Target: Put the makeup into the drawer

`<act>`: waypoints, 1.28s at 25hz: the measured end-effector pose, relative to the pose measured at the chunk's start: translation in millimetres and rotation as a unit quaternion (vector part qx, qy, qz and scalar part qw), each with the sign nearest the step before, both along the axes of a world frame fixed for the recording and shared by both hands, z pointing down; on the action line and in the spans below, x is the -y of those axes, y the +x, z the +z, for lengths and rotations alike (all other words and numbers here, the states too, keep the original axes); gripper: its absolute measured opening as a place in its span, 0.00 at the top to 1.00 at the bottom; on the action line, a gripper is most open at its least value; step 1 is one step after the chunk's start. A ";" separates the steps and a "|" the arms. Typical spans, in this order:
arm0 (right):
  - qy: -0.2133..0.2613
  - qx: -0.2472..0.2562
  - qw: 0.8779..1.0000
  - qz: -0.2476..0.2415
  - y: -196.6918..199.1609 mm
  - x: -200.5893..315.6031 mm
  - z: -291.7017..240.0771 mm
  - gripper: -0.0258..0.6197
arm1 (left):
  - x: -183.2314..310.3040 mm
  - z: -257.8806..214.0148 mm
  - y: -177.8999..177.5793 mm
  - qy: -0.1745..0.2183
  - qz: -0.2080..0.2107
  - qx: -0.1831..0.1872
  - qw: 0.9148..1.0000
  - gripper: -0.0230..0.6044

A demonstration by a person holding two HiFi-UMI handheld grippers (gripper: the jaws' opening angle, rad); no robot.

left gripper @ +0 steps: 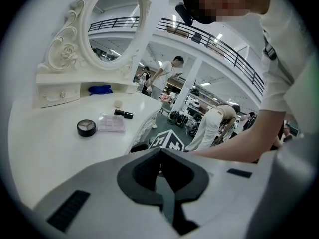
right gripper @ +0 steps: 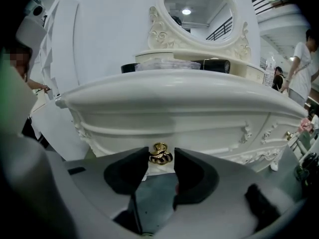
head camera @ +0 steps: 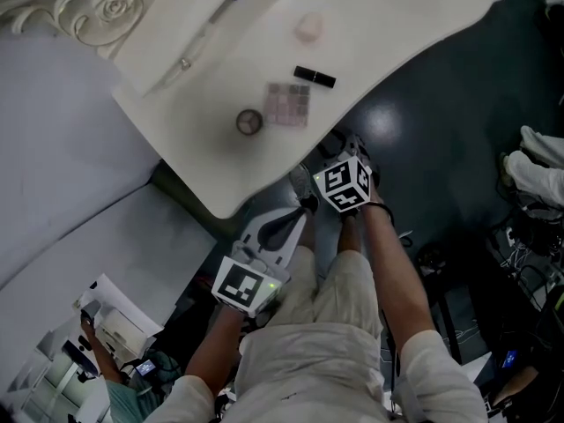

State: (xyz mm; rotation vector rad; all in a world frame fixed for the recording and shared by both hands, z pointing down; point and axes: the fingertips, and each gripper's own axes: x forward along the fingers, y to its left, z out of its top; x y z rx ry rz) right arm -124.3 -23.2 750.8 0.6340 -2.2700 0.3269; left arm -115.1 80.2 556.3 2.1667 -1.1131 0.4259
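Observation:
On the white vanity table lie a round black compact, a clear eyeshadow palette, a black lipstick and a pale puff. The left gripper view shows the same compact, palette and lipstick. My right gripper is at the drawer front under the tabletop, its jaws standing either side of the gold knob with thin gaps showing. My left gripper is shut and empty, held back below the table's near edge.
An oval mirror in a carved frame stands at the table's back, with small drawers and a blue object under it. A second knob sits further right. People stand in the hall beyond; cables lie on the dark floor.

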 end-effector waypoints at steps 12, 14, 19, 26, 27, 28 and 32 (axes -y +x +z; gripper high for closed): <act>-0.024 0.004 1.000 -0.014 -0.8 -1.2 1.3 0.73 | 2.3 0.1 9.6 -0.009 0.006 0.000 1.000 0.95; -0.024 0.003 1.000 -0.016 -0.8 -1.6 1.2 0.73 | 2.9 -1.2 11.2 -0.008 0.008 0.001 1.000 0.95; -0.024 0.000 1.000 -0.013 0.4 -1.7 0.9 0.74 | 8.0 -6.8 14.0 0.002 0.002 0.003 1.000 0.95; -0.031 -0.003 0.999 -0.011 1.0 -2.5 0.7 0.74 | 3.4 -8.9 16.5 0.000 0.001 0.005 1.000 0.95; -0.031 -0.003 0.999 -0.009 0.9 -2.2 0.7 0.74 | 3.5 -9.3 16.6 0.001 -0.001 0.005 1.000 0.95; -0.031 -0.002 0.999 -0.008 0.9 -2.1 0.7 0.74 | 3.2 -9.4 16.8 0.002 -0.002 0.004 1.000 0.95; -0.033 -0.006 0.999 -0.008 3.6 -3.2 0.9 0.74 | 0.7 -10.1 16.7 0.003 -0.006 0.003 1.000 0.95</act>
